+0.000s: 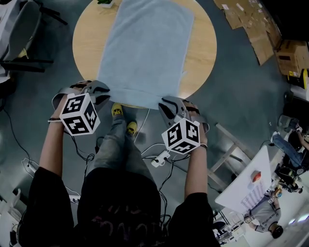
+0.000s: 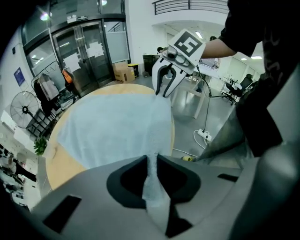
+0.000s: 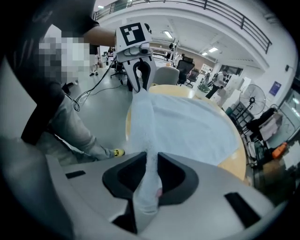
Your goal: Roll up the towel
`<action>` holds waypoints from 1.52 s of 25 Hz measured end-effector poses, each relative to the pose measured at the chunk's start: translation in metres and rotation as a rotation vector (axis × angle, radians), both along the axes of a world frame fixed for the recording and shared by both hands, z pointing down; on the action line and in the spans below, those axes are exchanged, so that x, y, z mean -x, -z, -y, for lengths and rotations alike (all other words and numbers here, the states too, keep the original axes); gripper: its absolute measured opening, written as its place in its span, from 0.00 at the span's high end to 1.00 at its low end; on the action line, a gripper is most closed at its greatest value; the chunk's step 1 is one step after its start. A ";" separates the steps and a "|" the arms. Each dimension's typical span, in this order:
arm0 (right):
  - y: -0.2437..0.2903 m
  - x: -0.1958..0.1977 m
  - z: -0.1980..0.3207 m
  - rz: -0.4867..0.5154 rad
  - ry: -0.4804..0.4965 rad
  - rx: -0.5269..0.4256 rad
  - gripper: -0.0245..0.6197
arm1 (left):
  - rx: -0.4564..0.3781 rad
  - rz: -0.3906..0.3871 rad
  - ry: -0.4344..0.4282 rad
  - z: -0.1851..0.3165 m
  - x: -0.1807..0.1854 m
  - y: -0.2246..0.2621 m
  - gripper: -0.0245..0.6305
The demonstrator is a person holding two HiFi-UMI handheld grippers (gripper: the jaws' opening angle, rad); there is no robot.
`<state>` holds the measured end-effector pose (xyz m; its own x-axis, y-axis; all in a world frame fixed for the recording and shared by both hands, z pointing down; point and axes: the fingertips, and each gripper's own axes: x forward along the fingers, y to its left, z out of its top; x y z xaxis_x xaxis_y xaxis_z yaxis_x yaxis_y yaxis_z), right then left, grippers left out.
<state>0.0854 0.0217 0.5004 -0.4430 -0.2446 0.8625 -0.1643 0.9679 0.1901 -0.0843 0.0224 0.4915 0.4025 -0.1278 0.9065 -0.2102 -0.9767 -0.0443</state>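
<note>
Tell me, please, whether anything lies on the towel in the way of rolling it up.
Nothing visible: the towel lies bare on the table, its near corners pinched in the left gripper and right gripper. A plant stands off it.

I wear a black short-sleeved T-shirt [image 1: 120,207] with a faint print across it, loose grey trousers [image 1: 113,144] and yellow shoes [image 1: 117,111]. My left gripper [image 1: 105,94] has a rounded pale grey plastic shell, and on its back sits a white cube with black square markers [image 1: 79,114]; my right gripper [image 1: 164,102] is the same build, with its own white marker cube [image 1: 181,135]. Seen from their own cameras, each shell is broad, smooth and grey, cut by dark rectangular slots [image 2: 63,213], and the jaws are lined with black curved hollows that narrow toward the tips.
</note>
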 end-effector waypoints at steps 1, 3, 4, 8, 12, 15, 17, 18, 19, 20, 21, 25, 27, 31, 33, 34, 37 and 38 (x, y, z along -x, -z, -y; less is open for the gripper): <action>0.001 0.000 0.007 0.001 -0.005 -0.012 0.83 | -0.014 -0.005 0.012 0.008 0.000 0.002 0.84; 0.001 -0.001 0.019 0.006 -0.018 -0.025 0.83 | -0.037 -0.007 0.029 0.021 0.001 0.004 0.84; 0.001 -0.001 0.024 0.008 -0.024 -0.031 0.83 | -0.044 -0.003 0.031 0.026 0.001 0.003 0.84; 0.000 -0.001 0.043 0.018 -0.046 -0.067 0.82 | -0.058 0.015 0.024 0.040 0.001 -0.004 0.84; -0.006 -0.004 0.060 0.013 -0.076 -0.087 0.83 | -0.062 0.001 0.038 0.052 0.001 -0.008 0.83; -0.013 -0.004 0.071 -0.007 -0.079 -0.108 0.85 | -0.076 -0.004 0.050 0.063 0.002 -0.009 0.82; -0.013 -0.004 0.076 -0.006 -0.080 -0.126 0.85 | -0.081 -0.003 0.054 0.067 0.002 -0.009 0.82; -0.010 -0.004 0.078 0.002 -0.085 -0.134 0.85 | -0.084 -0.003 0.052 0.068 0.002 -0.008 0.82; -0.005 -0.004 0.080 0.014 -0.093 -0.144 0.84 | -0.090 -0.004 0.050 0.068 0.002 -0.007 0.82; 0.002 -0.005 0.080 0.028 -0.099 -0.158 0.84 | -0.100 -0.005 0.050 0.069 0.002 -0.004 0.82; 0.011 -0.005 0.080 0.042 -0.102 -0.174 0.84 | -0.108 -0.005 0.052 0.068 0.002 -0.002 0.82; 0.045 0.001 0.055 0.082 -0.078 -0.213 0.84 | -0.124 0.005 0.063 0.065 0.007 0.001 0.82; 0.044 0.007 0.034 0.078 -0.040 -0.204 0.81 | -0.141 0.016 0.066 0.064 0.008 0.002 0.82; 0.011 0.008 0.016 -0.002 0.033 -0.217 0.72 | -0.218 -0.005 0.097 0.064 0.005 0.027 0.82; 0.000 0.008 0.016 -0.024 0.042 -0.214 0.70 | -0.227 -0.025 0.074 0.051 -0.003 0.040 0.82; -0.003 0.009 0.017 -0.031 0.044 -0.211 0.70 | -0.221 -0.025 0.041 0.041 -0.010 0.043 0.82; -0.008 0.011 0.021 -0.038 0.041 -0.191 0.70 | -0.203 0.027 -0.043 0.013 -0.023 0.029 0.77; -0.009 0.012 0.022 -0.035 0.040 -0.179 0.71 | -0.202 0.061 -0.051 0.010 -0.022 0.020 0.71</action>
